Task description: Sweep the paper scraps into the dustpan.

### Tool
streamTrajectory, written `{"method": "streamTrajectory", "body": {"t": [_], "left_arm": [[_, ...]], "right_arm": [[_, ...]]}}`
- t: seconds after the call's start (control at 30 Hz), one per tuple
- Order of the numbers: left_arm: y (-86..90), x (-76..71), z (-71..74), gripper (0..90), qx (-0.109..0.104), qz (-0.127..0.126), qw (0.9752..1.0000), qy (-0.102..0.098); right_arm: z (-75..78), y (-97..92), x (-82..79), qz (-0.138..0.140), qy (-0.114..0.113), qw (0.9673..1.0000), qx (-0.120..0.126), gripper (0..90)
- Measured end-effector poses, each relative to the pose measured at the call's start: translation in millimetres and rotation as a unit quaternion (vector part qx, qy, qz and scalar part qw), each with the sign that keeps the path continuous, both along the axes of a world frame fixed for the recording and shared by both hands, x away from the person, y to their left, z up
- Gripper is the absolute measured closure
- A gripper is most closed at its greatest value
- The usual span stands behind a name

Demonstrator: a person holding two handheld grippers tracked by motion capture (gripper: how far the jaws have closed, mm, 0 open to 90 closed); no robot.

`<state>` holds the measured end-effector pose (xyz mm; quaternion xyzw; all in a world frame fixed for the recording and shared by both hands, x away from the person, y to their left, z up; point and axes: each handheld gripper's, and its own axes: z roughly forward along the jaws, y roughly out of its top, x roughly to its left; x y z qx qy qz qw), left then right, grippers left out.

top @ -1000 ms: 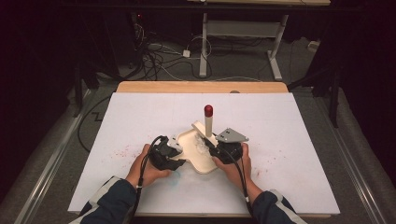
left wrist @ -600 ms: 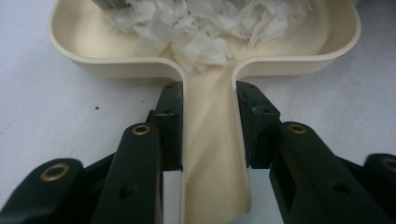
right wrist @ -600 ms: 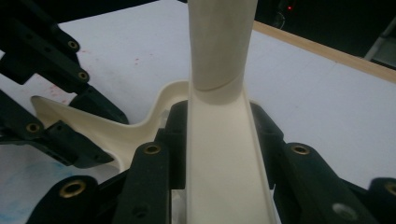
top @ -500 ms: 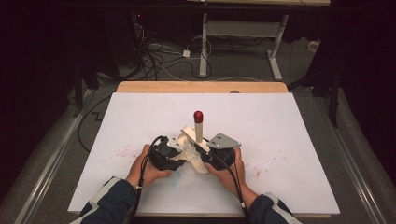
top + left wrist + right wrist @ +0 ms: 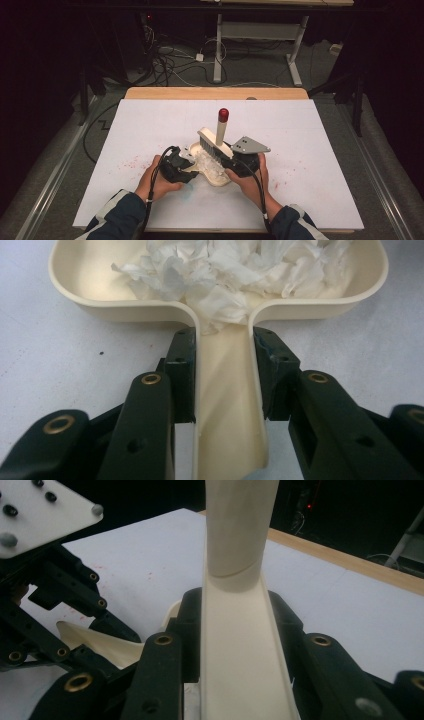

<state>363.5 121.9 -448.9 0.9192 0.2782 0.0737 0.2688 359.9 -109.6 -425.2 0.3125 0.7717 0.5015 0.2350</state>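
A cream dustpan lies on the white table sheet with torn white paper scraps heaped in it. My left gripper is shut on the pan's handle, one jaw on each side of it. The scraps fill the pan's tray ahead. My right gripper is shut on a cream brush handle, which rises steeply to a red tip. The brush's bristle head rests at the pan's far edge, over the scraps.
The white sheet covers the table, with a wooden edge along the back. Faint red specks lie left of the left hand. Cables and desk legs are on the dark floor beyond.
The brush swung left with its red tip dipping half a second ago, and has come back right and more upright. The left gripper and pan have not moved.
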Motion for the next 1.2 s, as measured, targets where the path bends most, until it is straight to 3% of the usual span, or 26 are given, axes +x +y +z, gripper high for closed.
{"method": "streamTrajectory", "body": {"t": [0.33,0.5,0.6,0.73,0.93,1.2], "left_arm": [[0.2,0.2,-1.2,63.8,0.002,0.000,1.0000,-0.001],[0.7,0.0,-0.9,63.8,0.003,-0.001,1.0000,-0.001],[1.2,0.4,-1.4,63.8,0.003,-0.001,1.0000,0.000],[1.4,0.9,-2.1,63.8,0.004,-0.002,1.0000,0.002],[1.3,1.2,-3.3,63.8,0.007,-0.003,1.0000,0.003],[1.5,1.6,-4.5,63.8,0.009,-0.004,0.9999,0.003]], "right_arm": [[14.9,-22.4,2.4,-0.017,-0.009,0.9996,0.022,67.7],[12.8,-30.1,3.2,-0.018,0.000,0.9998,0.011,67.8],[9.0,-32.7,5.5,-0.010,0.013,0.9998,-0.012,67.7],[2.1,-35.3,7.0,0.006,0.032,0.9992,-0.021,67.7],[-3.8,-29.3,7.3,0.044,0.064,0.9951,-0.061,67.7],[5.9,-34.2,6.4,0.041,0.054,0.9966,-0.048,67.7]]}}
